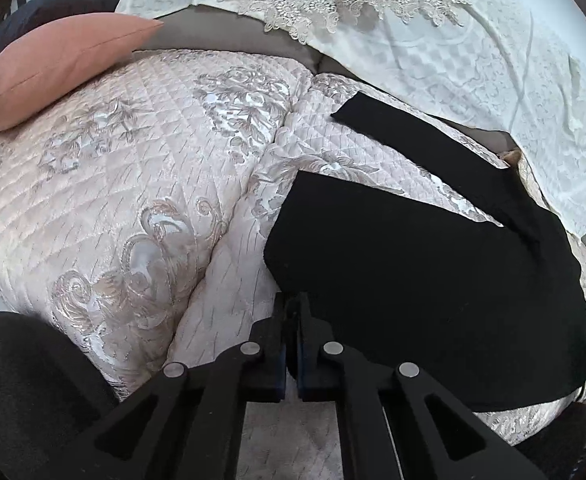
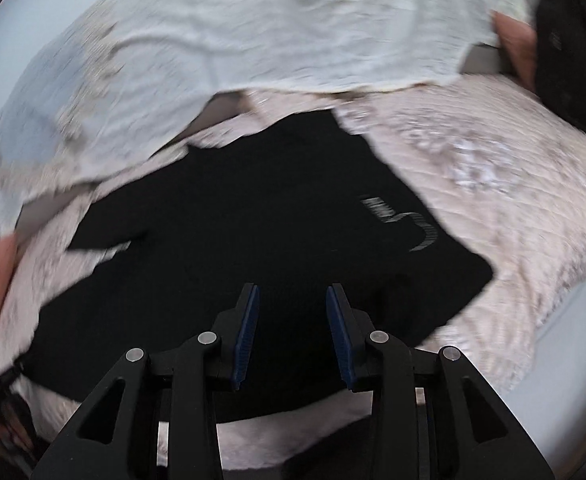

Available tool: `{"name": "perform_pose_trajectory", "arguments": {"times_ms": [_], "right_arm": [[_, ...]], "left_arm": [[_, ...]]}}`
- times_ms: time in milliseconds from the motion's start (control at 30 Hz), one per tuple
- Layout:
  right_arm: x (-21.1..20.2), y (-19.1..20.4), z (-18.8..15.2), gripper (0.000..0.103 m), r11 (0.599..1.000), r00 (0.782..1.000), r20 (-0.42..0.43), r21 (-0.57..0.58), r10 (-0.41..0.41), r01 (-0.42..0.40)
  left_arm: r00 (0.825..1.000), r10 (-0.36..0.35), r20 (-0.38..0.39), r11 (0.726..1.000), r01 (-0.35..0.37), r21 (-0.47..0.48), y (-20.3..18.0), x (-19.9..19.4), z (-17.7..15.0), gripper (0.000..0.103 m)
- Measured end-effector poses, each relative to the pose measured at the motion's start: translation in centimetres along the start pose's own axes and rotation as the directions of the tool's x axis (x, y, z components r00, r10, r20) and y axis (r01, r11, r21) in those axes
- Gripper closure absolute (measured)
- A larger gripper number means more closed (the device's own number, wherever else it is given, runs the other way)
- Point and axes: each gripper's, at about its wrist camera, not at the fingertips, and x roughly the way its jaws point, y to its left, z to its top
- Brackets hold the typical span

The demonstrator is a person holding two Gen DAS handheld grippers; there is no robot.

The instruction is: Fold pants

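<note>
Black pants (image 1: pixel 433 280) lie on a quilted cream sofa seat (image 1: pixel 141 184), with one leg (image 1: pixel 433 144) stretching up and away to the back. My left gripper (image 1: pixel 291 304) is shut on the near left edge of the pants. In the right wrist view the pants (image 2: pixel 253 220) fill the middle, with a white printed logo (image 2: pixel 409 220) at the right. My right gripper (image 2: pixel 292 296) is open and empty, just above the black fabric. That view is blurred by motion.
A pink cushion (image 1: pixel 65 64) sits at the back left of the seat. A white lace-edged cover (image 1: pixel 433 48) drapes over the sofa back; it also shows in the right wrist view (image 2: pixel 253 32). A dark sleeve (image 1: pixel 25 380) is at lower left.
</note>
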Motion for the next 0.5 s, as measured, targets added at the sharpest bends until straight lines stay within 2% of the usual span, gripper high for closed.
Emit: {"name": "perform_pose_trajectory", "arguments": {"times_ms": [133,200,300,333,400,500], "right_arm": [[0.4,2.3,-0.6,0.050,0.996,0.999,-0.015,-0.082,0.040,-0.041],[0.5,3.4,-0.7,0.050,0.992,0.998,-0.019,-0.118,0.052,-0.054],[0.5,4.9,-0.9,0.050,0.983,0.997,-0.028,-0.168,0.065,-0.069],[0.5,5.3,-0.8,0.050,0.981,0.997,-0.031,-0.179,0.068,-0.072],[0.5,6.0,-0.9,0.050,0.977,0.997,-0.041,-0.199,0.068,-0.075],[0.3,6.9,-1.0,0.050,0.972,0.996,-0.044,-0.219,0.072,-0.080]], "left_arm": [[0.998,0.040,0.048,0.999,-0.040,0.013,0.0,-1.6,0.4,0.092],[0.994,0.071,0.080,0.996,-0.075,0.040,-0.4,-2.6,0.6,0.091],[0.990,0.074,0.117,0.993,-0.084,0.084,-1.4,-3.7,1.0,0.088],[0.990,0.068,0.123,0.992,-0.080,0.100,-2.0,-3.9,1.1,0.082],[0.991,0.041,0.128,0.991,-0.057,0.121,-3.0,-4.3,1.1,0.077],[0.992,-0.002,0.125,0.988,-0.018,0.156,-4.7,-4.3,1.0,0.077]]}}
